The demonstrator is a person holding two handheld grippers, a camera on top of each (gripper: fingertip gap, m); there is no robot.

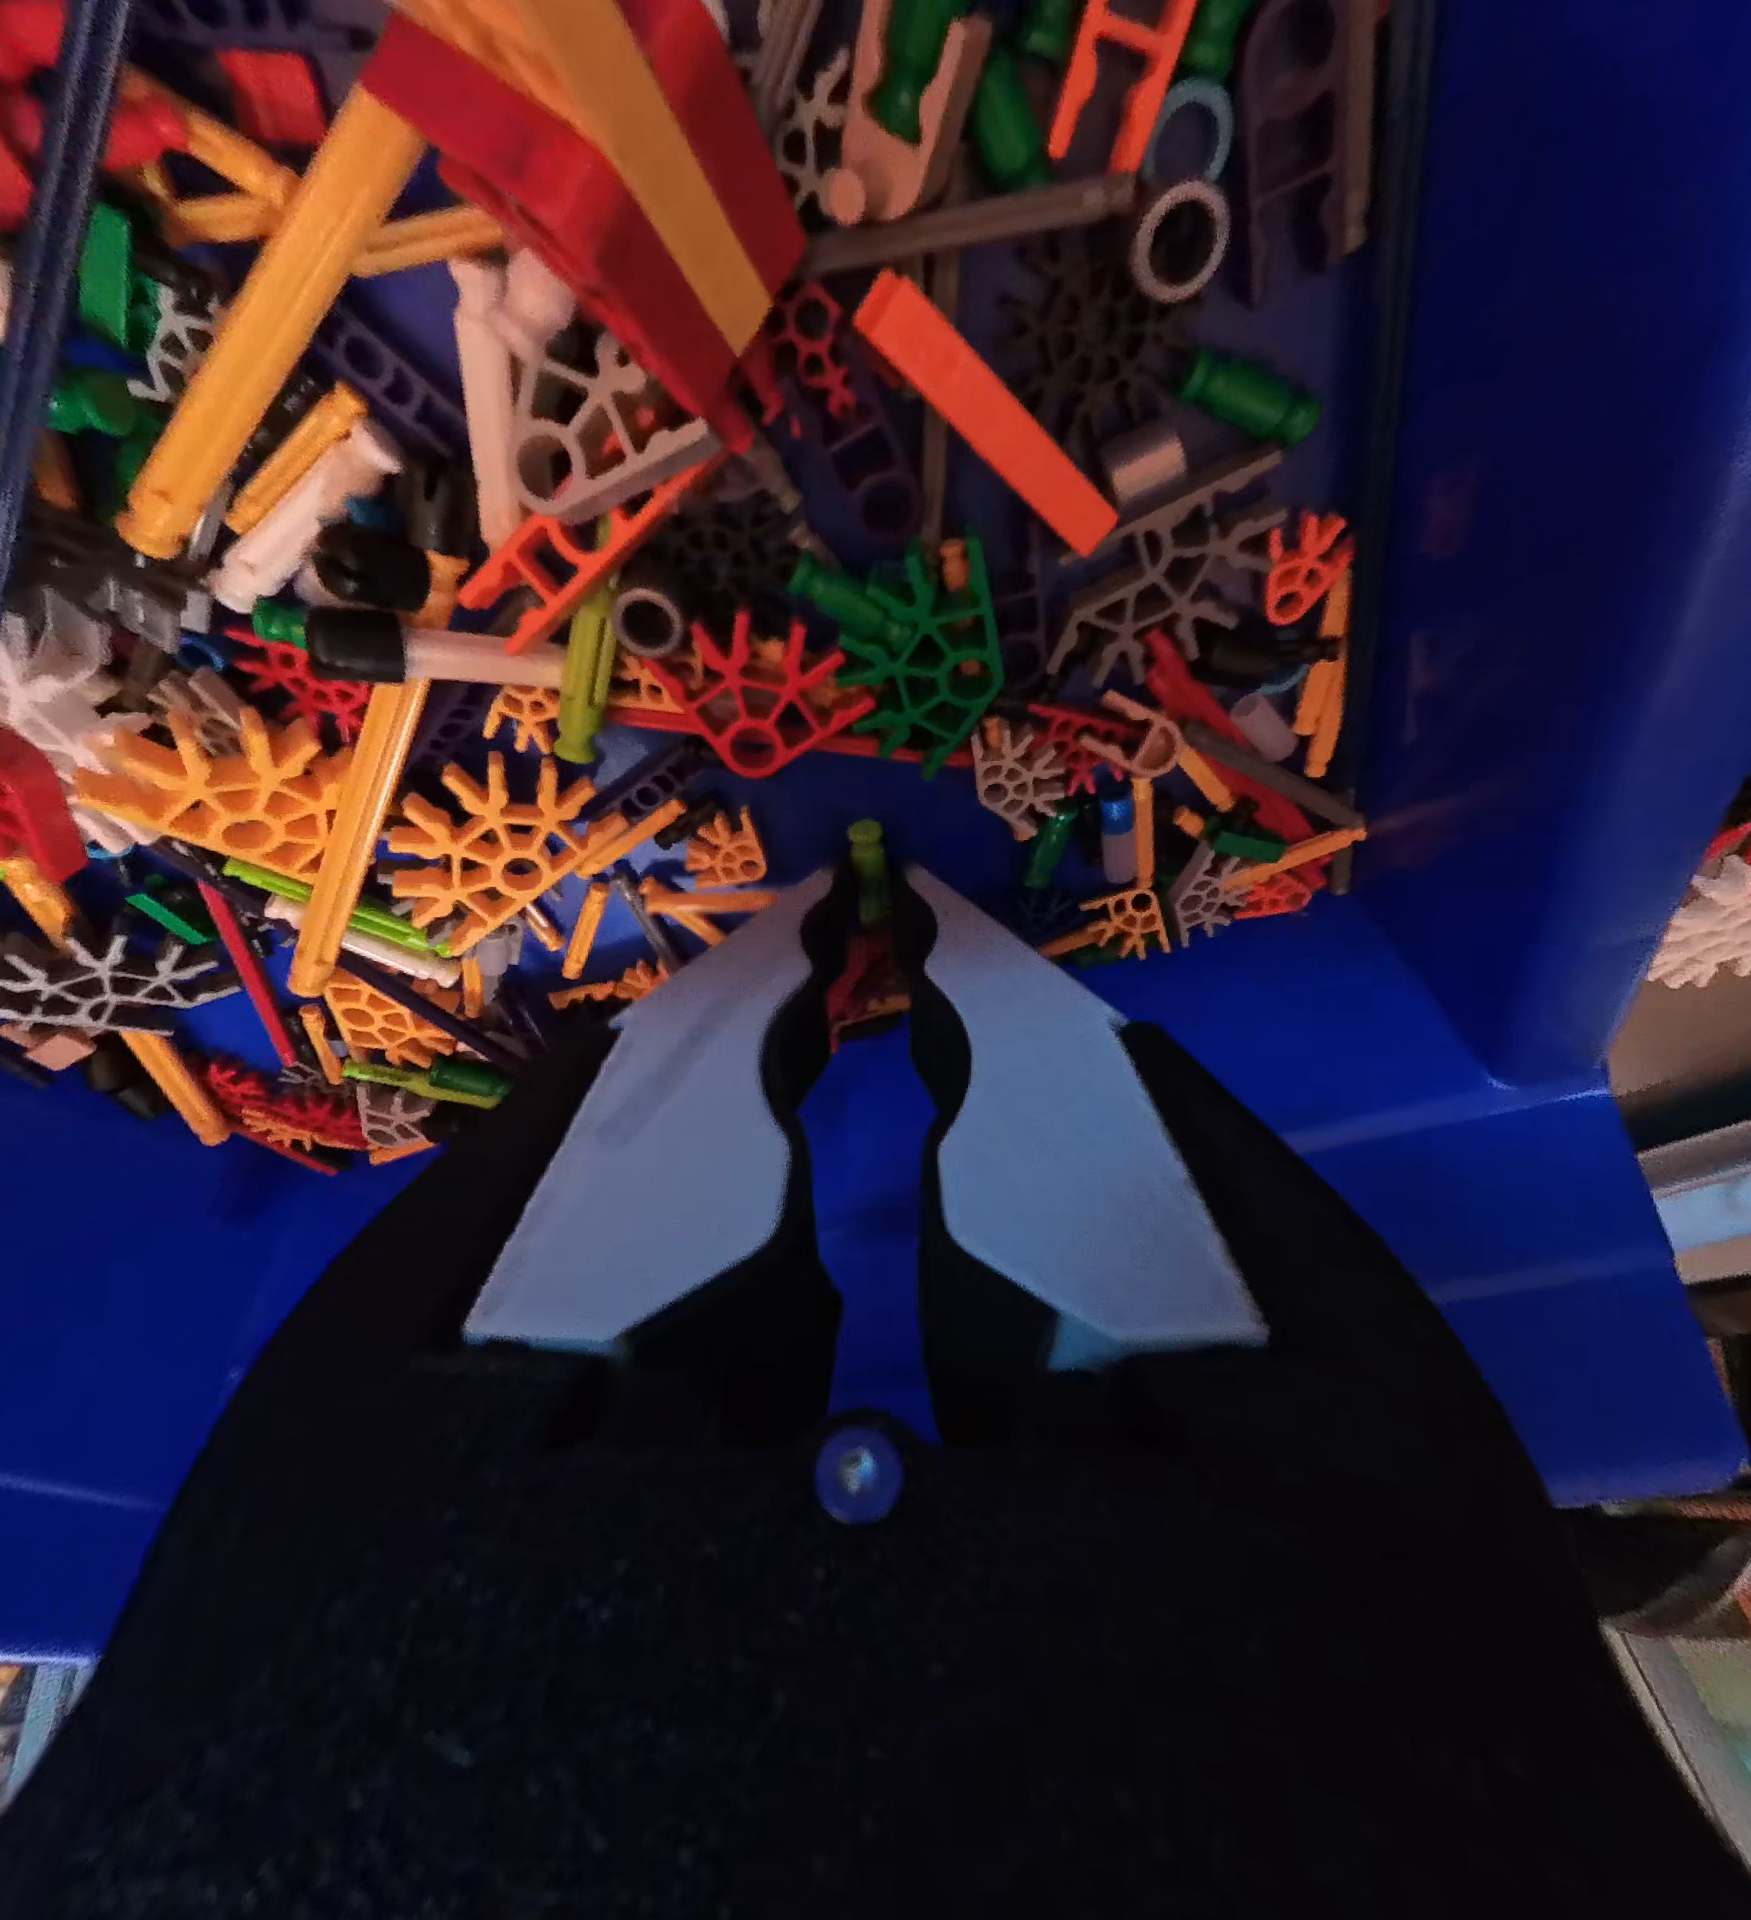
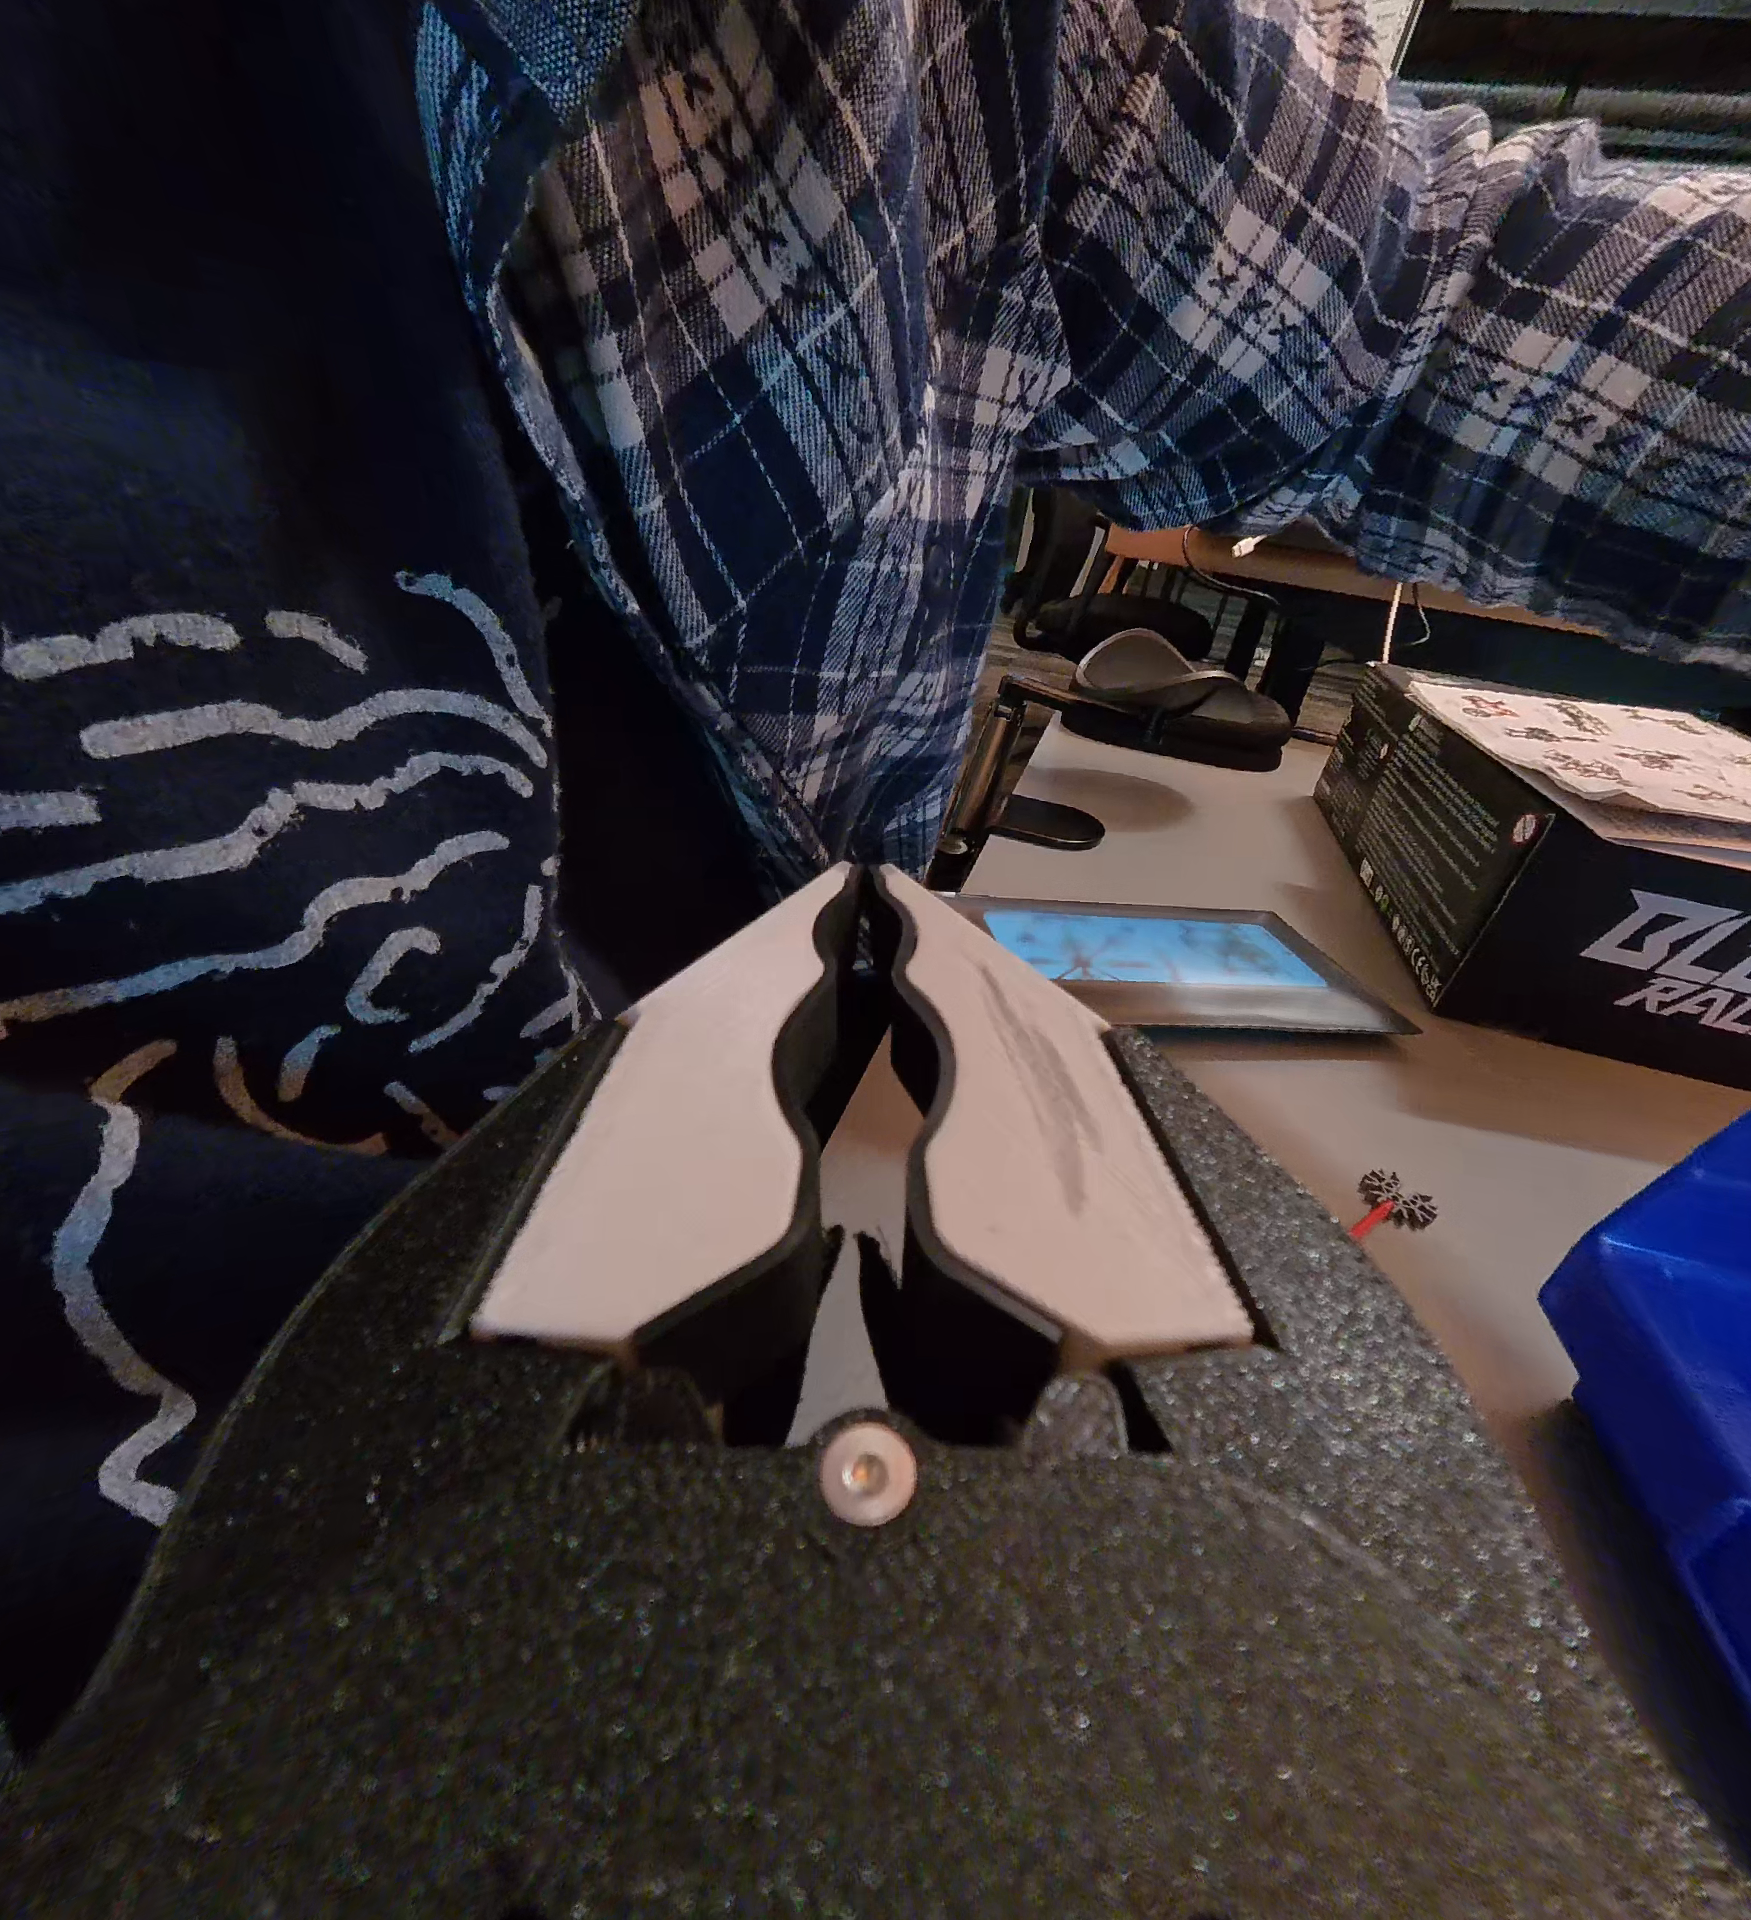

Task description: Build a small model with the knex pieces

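Centre frame of the left wrist view, the left gripper [image 1: 866,883] pinches a lime-green rod [image 1: 865,868] with a red connector [image 1: 863,987] over a blue bin [image 1: 1536,582] of building pieces. Only the right wrist view shows the right gripper [image 2: 866,883], fingers closed on nothing, before a plaid sleeve [image 2: 1058,312] and a black box [image 2: 1577,894] at right.

One blue bin [image 1: 1536,644] holds a heap of construction-toy rods and connectors [image 1: 559,499], too many and too tangled to count. Beside that bin on the table [image 2: 1370,1101]: one black printed box [image 2: 1536,914], one tablet [image 2: 1162,961], one small black-and-red toy piece [image 2: 1399,1207]. Two grippers: one left gripper [image 1: 866,883], one right gripper [image 2: 866,878].
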